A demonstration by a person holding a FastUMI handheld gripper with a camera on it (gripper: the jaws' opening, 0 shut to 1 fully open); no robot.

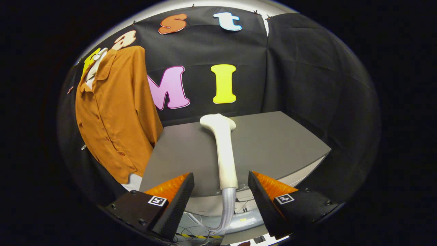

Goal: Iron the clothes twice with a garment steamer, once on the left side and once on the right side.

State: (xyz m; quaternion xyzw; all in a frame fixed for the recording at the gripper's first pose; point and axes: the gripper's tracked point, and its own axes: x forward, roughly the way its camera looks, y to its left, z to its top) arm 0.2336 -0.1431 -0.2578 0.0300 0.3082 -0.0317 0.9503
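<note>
A white garment steamer (223,150) lies on the grey table (280,143), its head pointing toward the back wall and its handle end toward me. A pale ribbed hose (228,208) runs from the handle down past the table's front edge. My gripper (221,184) is open, with the steamer's handle end between the two fingers (177,196) and a gap on each side. An orange button-up shirt (116,112) hangs on a hanger against the black wall, to the left of the table, with a white layer showing at its collar and hem.
Black cloth walls close the booth behind and to the right of the table. Below the table's front edge lie loose cables (201,227) and a yellow-black striped strip (199,236) on the floor.
</note>
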